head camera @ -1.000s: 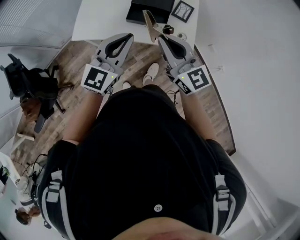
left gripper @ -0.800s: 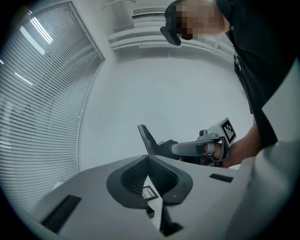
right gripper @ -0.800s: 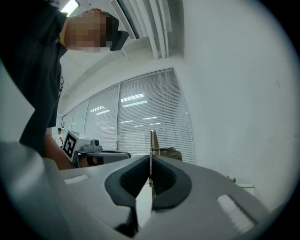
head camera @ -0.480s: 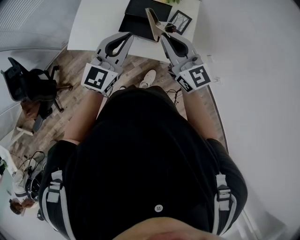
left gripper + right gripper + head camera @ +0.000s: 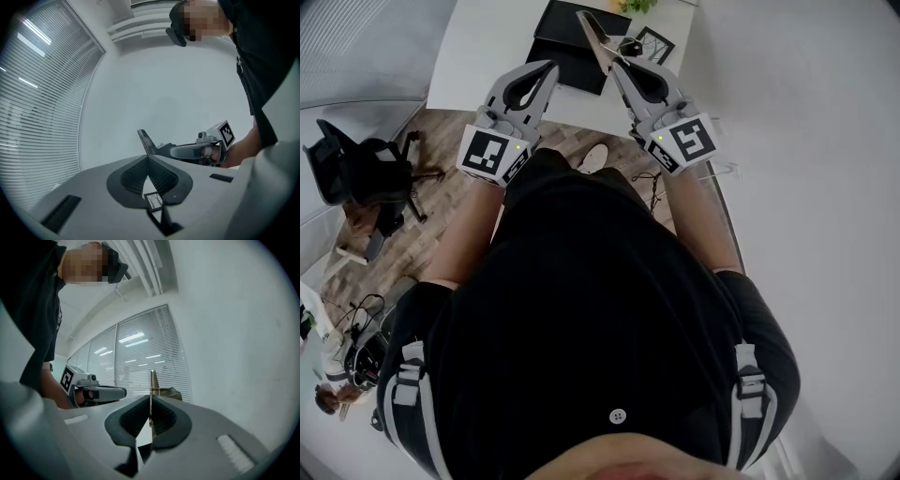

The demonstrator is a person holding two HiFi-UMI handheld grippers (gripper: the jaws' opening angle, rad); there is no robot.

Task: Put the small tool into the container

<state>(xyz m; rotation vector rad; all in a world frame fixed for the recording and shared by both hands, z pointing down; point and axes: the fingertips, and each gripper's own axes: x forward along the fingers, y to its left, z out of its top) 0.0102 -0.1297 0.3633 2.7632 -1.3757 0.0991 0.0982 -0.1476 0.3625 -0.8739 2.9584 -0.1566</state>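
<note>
The small tool, a flat beige blade with a pointed end, sticks up out of my right gripper, which is shut on it. In the right gripper view the blade stands edge-on between the closed pads. The container, a shallow black box, lies on the white table just beyond both grippers, and the tool hangs over its right part. My left gripper is shut with nothing in it, close to the box's left near corner. The left gripper view shows the right gripper and its tool at my side.
A small framed picture and a dark round object sit right of the box, with a green plant behind. A black office chair stands on the wooden floor at left. A white wall runs along the right.
Both grippers have moved forward towards the table. The tool has gone from near the table's edge to over the black box, and more of the table shows.
</note>
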